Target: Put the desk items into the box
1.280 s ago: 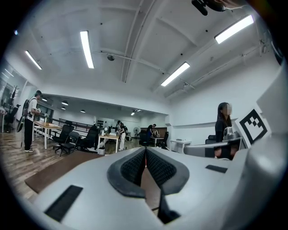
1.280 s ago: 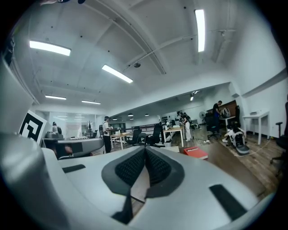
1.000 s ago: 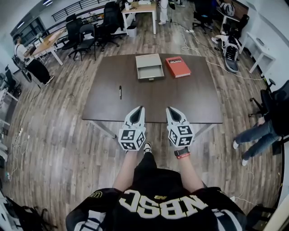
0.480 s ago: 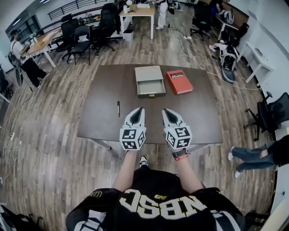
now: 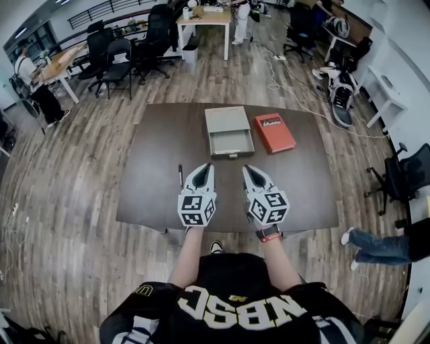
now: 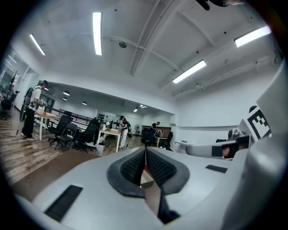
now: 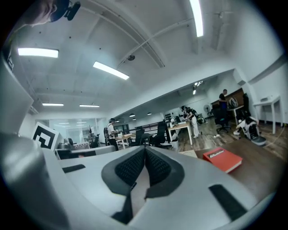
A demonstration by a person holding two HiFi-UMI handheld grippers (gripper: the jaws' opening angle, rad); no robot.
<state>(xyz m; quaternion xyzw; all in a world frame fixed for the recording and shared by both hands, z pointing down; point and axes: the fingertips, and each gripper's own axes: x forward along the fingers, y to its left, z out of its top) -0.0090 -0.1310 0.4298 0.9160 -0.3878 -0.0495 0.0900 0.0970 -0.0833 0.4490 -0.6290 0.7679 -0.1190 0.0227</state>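
Note:
An open grey box (image 5: 229, 132) sits at the far middle of the dark brown desk (image 5: 154, 195). A red book (image 5: 274, 132) lies just right of it and also shows in the right gripper view (image 7: 223, 159). A black pen (image 5: 180, 175) lies on the desk's left half. My left gripper (image 5: 207, 166) hovers over the near edge, just right of the pen, shut and empty (image 6: 145, 155). My right gripper (image 5: 246, 168) hovers beside it, also shut with nothing held (image 7: 145, 155).
Office chairs (image 5: 114, 54) and other desks (image 5: 205, 17) stand beyond the desk. A person (image 5: 33, 87) stands at far left, another person's legs (image 5: 376, 245) show at right. Cables (image 5: 282, 60) run over the wooden floor.
The view has shifted so the desk sits closer and lower in the head view. Both grippers now hover over the desk's near edge, the left one nearer the pen. Jaws stayed shut.

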